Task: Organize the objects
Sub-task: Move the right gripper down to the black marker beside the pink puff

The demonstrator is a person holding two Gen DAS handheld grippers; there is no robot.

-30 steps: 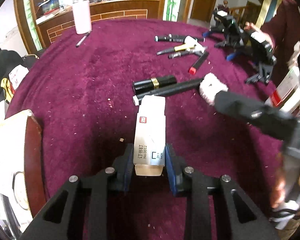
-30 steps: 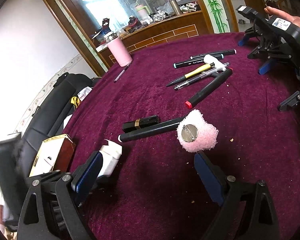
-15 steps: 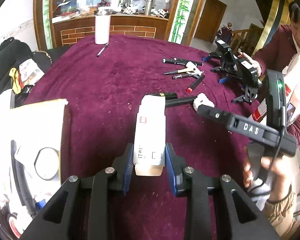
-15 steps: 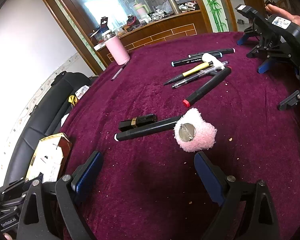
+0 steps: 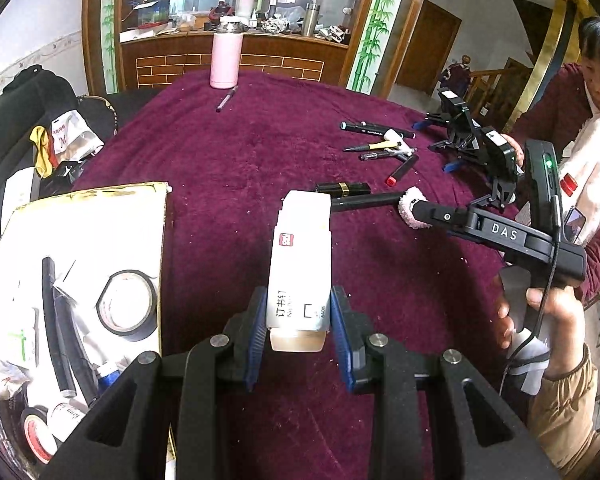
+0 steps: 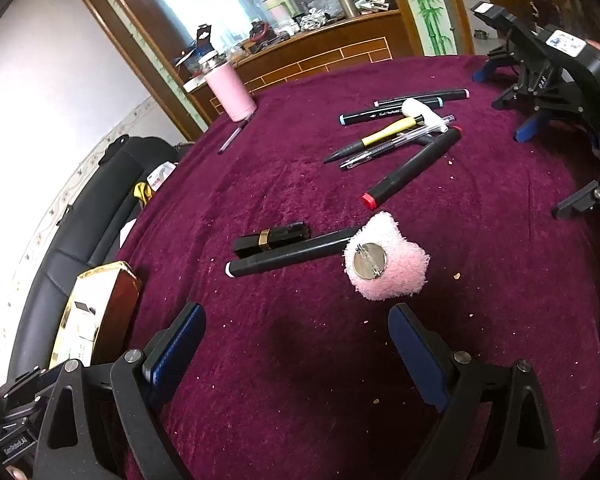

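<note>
Box (image 5: 80,280), nine o'clock: tape, pens already in, perhaps more. My left gripper (image 5: 299,328) clamps the staple box (image 5: 300,264), not yet stowed. My right gripper (image 6: 296,344) gapes empty. Left on cloth: lipstick (image 6: 270,237), marker (image 6: 288,258), brooch (image 6: 386,268), pens (image 6: 400,132) at one o'clock.

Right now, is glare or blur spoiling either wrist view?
Left wrist view: sharp; the staple box in the left gripper reads clearly, but the open box is washed out white inside. Right wrist view: sharp on the pink puff and pens; the wall at left is blown out. Both bend straight lines at the edges.
</note>
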